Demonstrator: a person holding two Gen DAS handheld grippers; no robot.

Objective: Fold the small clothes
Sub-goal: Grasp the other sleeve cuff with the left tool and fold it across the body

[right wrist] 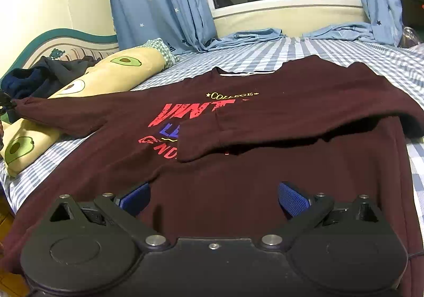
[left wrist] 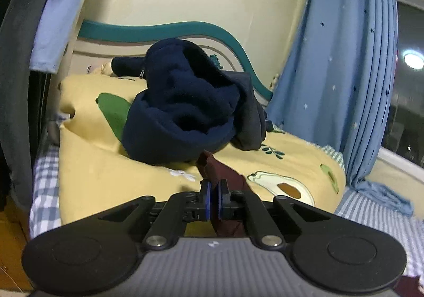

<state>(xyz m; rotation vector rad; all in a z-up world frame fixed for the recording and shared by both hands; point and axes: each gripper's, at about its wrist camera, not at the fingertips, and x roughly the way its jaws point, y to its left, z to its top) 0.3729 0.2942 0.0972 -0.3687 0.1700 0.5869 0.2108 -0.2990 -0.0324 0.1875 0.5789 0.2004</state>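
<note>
A maroon sweatshirt (right wrist: 265,178) with red and blue lettering lies face up on the bed. Its right sleeve is folded across the chest. Its left sleeve (right wrist: 66,111) stretches out to the left over the pillow. My left gripper (left wrist: 213,201) is shut on the cuff of that sleeve (left wrist: 212,167), above the pillow; it shows at the left edge of the right wrist view (right wrist: 4,103). My right gripper (right wrist: 214,199) is open and empty, just above the sweatshirt's lower body.
A yellow avocado-print pillow (left wrist: 106,164) lies at the head of the bed, with a pile of navy and grey clothes (left wrist: 185,111) on it. The checked sheet (right wrist: 318,45), blue curtains (right wrist: 159,0), a window and the teal headboard (left wrist: 159,29) surround it.
</note>
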